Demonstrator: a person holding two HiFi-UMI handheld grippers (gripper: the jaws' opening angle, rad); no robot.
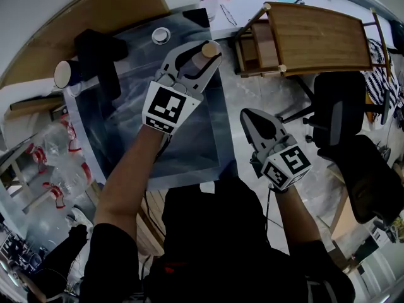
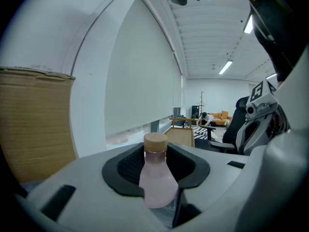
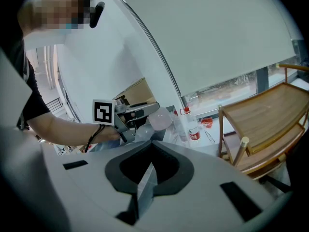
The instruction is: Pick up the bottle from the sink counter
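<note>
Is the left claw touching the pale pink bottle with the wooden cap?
Touching. The left gripper view shows both black pads of the left claw pressed against the pale pink, wooden-capped bottle, no gap.

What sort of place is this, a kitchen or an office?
Probably an open-plan office or lab with a sink corner: a steel sink counter, a black office chair beside it, and an orange sofa under ceiling strip lights farther back.

The sink (image 1: 196, 141) lies open beneath you. A black fixture (image 1: 95, 59) blocks its left edge; a wooden chair (image 1: 315, 36) and an office chair (image 1: 344, 109) crowd your right.
</note>
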